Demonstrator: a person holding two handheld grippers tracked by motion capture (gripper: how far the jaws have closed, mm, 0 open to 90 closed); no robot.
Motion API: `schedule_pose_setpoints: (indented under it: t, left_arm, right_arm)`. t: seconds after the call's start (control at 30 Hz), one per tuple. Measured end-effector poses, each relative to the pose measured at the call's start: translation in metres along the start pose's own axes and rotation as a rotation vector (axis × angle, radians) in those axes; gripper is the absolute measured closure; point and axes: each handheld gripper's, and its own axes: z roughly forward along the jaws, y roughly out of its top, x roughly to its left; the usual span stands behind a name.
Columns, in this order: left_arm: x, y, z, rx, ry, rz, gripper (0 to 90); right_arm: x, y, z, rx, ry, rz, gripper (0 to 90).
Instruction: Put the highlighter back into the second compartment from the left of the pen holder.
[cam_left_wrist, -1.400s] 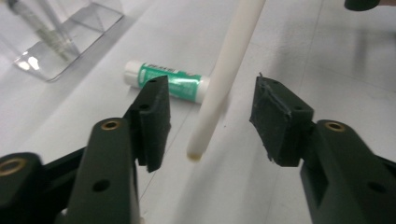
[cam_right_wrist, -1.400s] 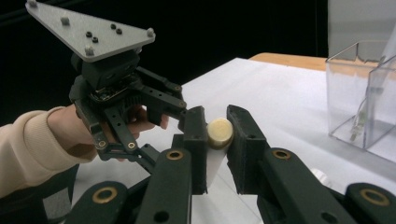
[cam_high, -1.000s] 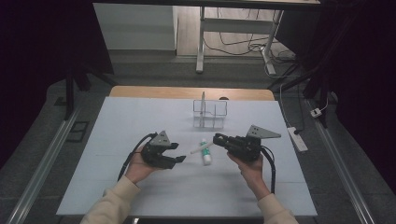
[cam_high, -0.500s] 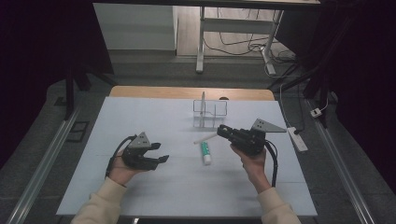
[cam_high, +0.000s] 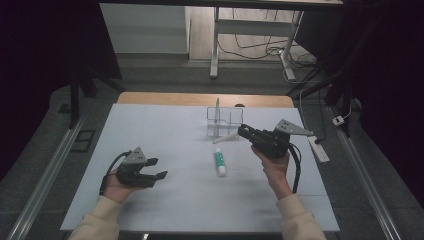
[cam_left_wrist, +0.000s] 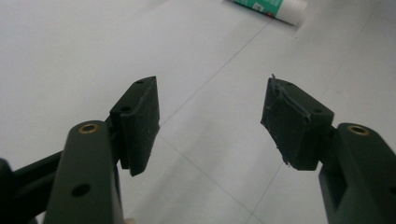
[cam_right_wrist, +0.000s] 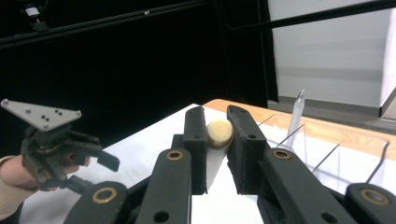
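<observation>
White tabletop (cam_high: 165, 150) under dim light. My right gripper (cam_high: 243, 132) is clamped on a cream stick (cam_high: 226, 138), lifted toward the clear rack (cam_high: 225, 121). My left gripper (cam_high: 159, 169) has pulled away leftward, its jaws just opening, nothing between them. So the green-and-white tube (cam_high: 219, 162) it left now lies free on the table, between both grippers, below the stick.

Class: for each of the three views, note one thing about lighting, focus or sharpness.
High view: the white table is evenly lit, its surroundings nearly black. Left gripper view: the pads are sharp, the green-and-white tube softer. Right gripper view: black backdrop, bright wall, and the clear rack is faint.
</observation>
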Motion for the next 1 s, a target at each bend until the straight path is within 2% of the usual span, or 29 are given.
schedule_pose_setpoints:
  t: [0.37,0.63,0.83,1.0]
  left_arm:
    - [0.002,-0.004,-0.003,0.001,0.002,-0.002,36.2]
    - [0.003,-0.005,-0.004,-0.002,-0.001,-0.004,36.2]
    - [0.005,-0.004,-0.005,-0.005,0.003,-0.010,35.6]
    - [0.005,-0.005,-0.004,0.001,-0.002,-0.010,35.6]
  right_arm:
    - [-0.008,0.025,0.000,-0.025,-0.051,-0.021,77.5]
    - [-0.019,0.043,0.005,-0.028,-0.103,-0.039,77.5]
    - [-0.030,0.045,0.011,-0.018,-0.147,-0.026,77.5]
    - [-0.040,0.045,0.018,-0.009,-0.163,-0.019,77.5]
